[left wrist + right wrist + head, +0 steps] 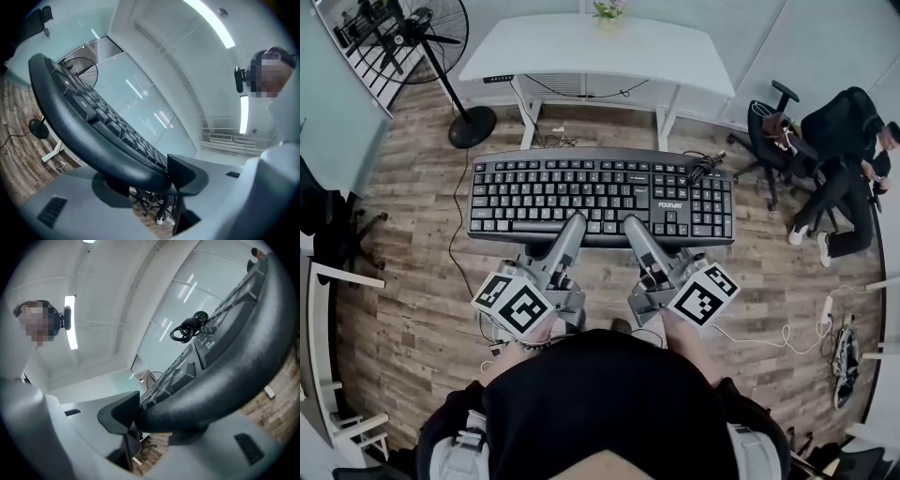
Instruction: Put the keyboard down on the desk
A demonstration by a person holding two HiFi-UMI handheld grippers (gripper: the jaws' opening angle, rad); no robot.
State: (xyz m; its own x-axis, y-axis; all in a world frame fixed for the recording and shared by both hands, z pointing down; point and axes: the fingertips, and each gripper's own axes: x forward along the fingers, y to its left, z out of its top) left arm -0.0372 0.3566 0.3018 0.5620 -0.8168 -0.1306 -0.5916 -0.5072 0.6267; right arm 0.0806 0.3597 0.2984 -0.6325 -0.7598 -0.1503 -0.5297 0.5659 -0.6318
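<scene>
Head view looks down past the person's dark top [609, 394] onto the two tongs held out side by side. The left tongs [573, 226] and the right tongs [632, 228] both reach the near long edge of the black keyboard [581, 192], left and right of its middle.

Left gripper view has the left tongs [154, 180] clamped on that rounded front edge of the keyboard [84, 126], one dark pad above on the key side and the other jaw beneath. Right gripper view shows the same grip for the right tongs [150, 425]: pads pressed on the keyboard [225, 366] from above and below.

The keyboard sits roughly level in the air, keys up, over the wood floor [412, 300], not resting on anything. A coiled black cable [705, 167] lies on its far right corner, above the number pad.

Beyond it stands the white counter [581, 47], with a small plant [609, 9] at its far edge. A standing fan [422, 37] is to the left, and a seated person in black [844, 159] beside an office chair [769, 131] to the right.
</scene>
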